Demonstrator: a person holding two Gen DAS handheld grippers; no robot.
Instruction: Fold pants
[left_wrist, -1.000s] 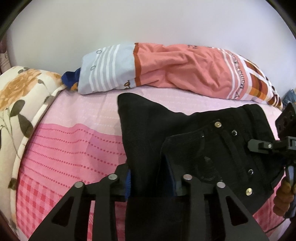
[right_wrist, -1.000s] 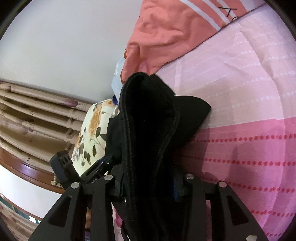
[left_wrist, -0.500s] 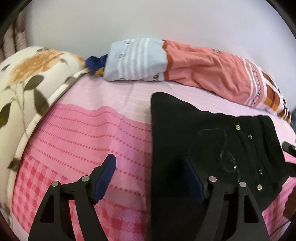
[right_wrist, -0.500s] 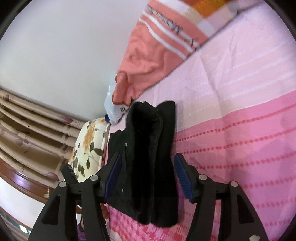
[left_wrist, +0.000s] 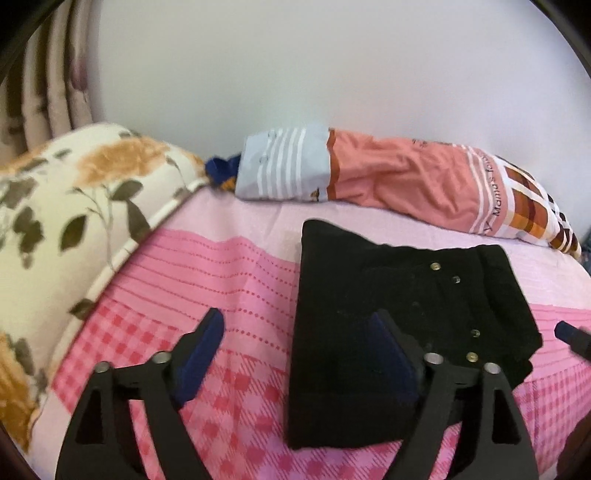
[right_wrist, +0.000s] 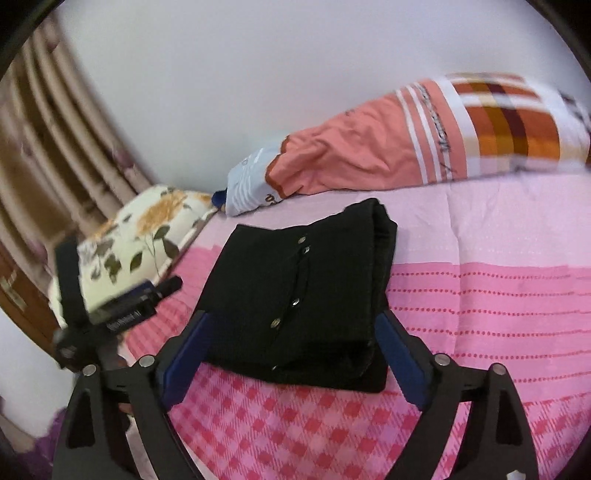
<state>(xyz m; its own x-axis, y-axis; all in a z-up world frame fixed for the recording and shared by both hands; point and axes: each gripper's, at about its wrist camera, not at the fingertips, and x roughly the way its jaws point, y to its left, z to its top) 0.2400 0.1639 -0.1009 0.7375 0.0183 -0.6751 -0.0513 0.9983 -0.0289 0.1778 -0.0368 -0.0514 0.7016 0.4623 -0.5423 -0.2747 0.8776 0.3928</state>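
Both claws stand wide and empty, jaws opening, with the folded pants lying free on the bed.

Our left claw (left_wrist: 295, 354) has its jaws spread, its outer pad over bare sheet and its inner pad in front of the pants (left_wrist: 402, 295), nothing pinched between them. Our right claw (right_wrist: 291, 362) frames the near edge of the bundle, pads apart from the cloth on both sides. The pants sit just ahead of both claws as a compact black stack, snaps up, on the pink bed (right_wrist: 480, 314); a pillow (left_wrist: 388, 177) lies well beyond. We judge the fold about done. To finish well, we should draw both claws back clear of the cloth without snagging an edge, then check that the layers stay square. No containers are in view.
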